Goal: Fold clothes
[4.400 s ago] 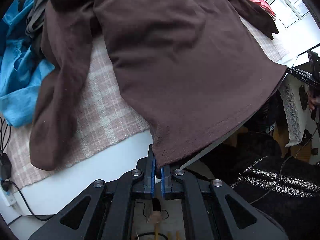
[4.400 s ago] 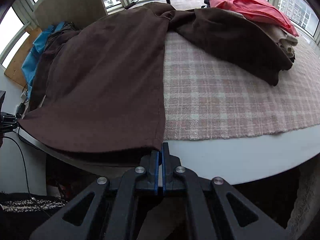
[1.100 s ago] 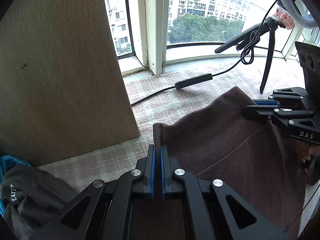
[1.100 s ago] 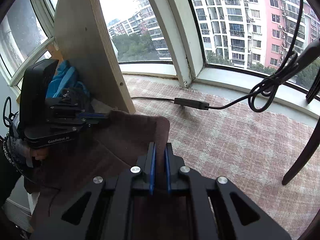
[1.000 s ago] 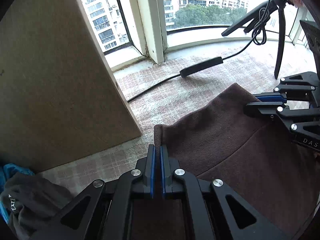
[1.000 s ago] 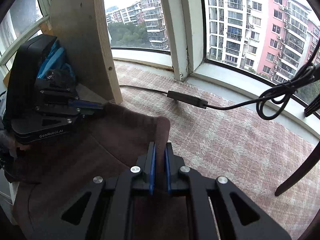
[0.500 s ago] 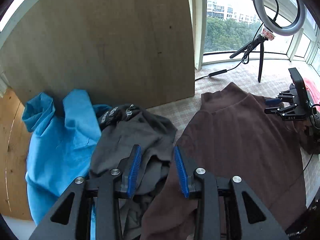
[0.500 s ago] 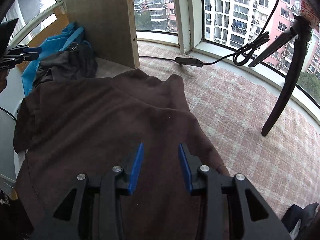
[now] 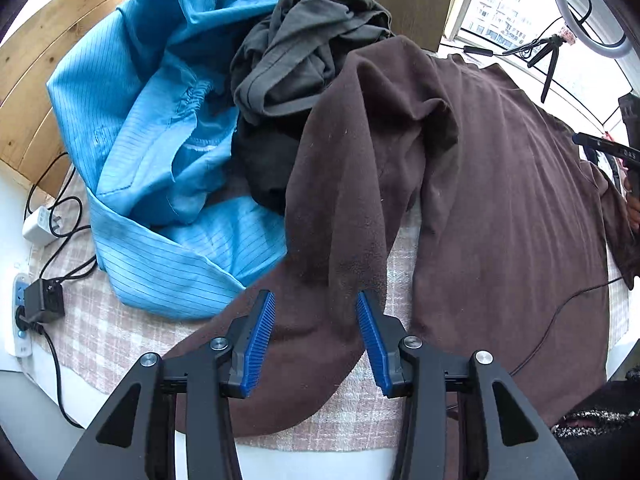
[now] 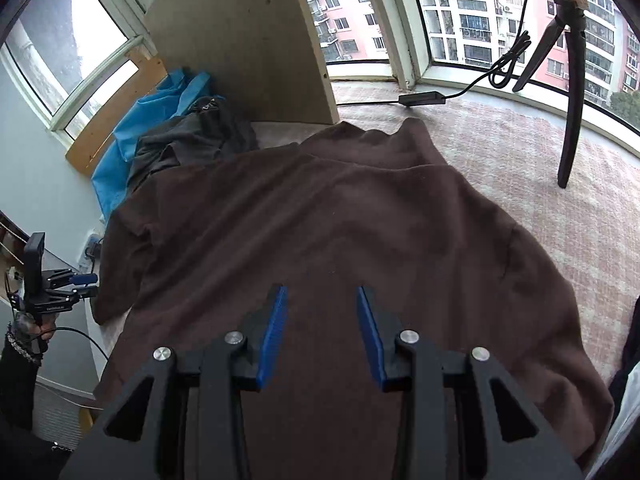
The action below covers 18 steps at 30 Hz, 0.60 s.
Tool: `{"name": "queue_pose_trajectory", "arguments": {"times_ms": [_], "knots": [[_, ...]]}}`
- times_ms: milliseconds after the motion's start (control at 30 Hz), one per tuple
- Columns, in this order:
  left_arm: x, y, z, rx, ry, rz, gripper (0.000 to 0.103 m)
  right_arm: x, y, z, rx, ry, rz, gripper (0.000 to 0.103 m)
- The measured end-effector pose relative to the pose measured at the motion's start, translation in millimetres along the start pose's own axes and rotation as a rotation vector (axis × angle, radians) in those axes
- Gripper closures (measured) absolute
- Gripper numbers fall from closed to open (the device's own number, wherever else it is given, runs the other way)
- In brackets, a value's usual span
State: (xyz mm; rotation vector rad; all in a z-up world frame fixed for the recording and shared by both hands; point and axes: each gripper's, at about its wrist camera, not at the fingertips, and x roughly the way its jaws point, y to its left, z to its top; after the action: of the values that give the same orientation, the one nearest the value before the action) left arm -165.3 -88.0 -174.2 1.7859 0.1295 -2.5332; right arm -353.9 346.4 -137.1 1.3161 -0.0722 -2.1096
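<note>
A brown sweater point(image 9: 500, 200) lies spread flat on a pink checked cloth point(image 9: 120, 332), and everything else sits around it. The left gripper point(image 9: 316, 336) hangs above the sweater's long sleeve point(image 9: 340, 240), its blue-padded jaws spread wide and holding nothing; the sleeve runs down between them onto the checked cloth. Left of the sleeve lies a crumpled blue garment point(image 9: 160, 140), and at the far end of the sleeve, against the blue garment, is a bunched grey garment point(image 9: 304, 52) whose edge the sleeve overlaps. Further left of the sweater, at the cloth's edge, a black plug point(image 9: 40, 302) sits in a white power strip point(image 9: 18, 320) with cables trailing. The right gripper point(image 10: 322, 332) hovers over the body of the sweater point(image 10: 320, 240), jaws likewise wide apart and empty. From this side the sweater's collar point(image 10: 384, 136) points toward a leaning wooden board point(image 10: 248, 40) and the window, with the grey garment point(image 10: 192, 136) and blue garment point(image 10: 160, 120) just left of the collar. Right of the sweater the checked cloth point(image 10: 560, 184) is bare up to a black tripod leg point(image 10: 572, 100), and a black cable point(image 10: 424, 98) lies just beyond the collar. The left gripper point(image 10: 80, 284) shows small at the sweater's left edge.
</note>
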Motion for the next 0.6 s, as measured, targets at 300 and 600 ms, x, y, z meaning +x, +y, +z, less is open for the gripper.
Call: {"name": "queue_pose_trajectory", "arguments": {"times_ms": [300,600], "knots": [[-20.9,14.0,-6.0,-0.024,-0.039,0.028,0.061,33.7,75.8,-63.1,-0.097,0.112,0.083,0.067],[-36.8,114.0,-79.2,-0.242,-0.006,0.019,0.054,28.4,122.0,-49.5,-0.138,0.067,0.083,0.067]]}}
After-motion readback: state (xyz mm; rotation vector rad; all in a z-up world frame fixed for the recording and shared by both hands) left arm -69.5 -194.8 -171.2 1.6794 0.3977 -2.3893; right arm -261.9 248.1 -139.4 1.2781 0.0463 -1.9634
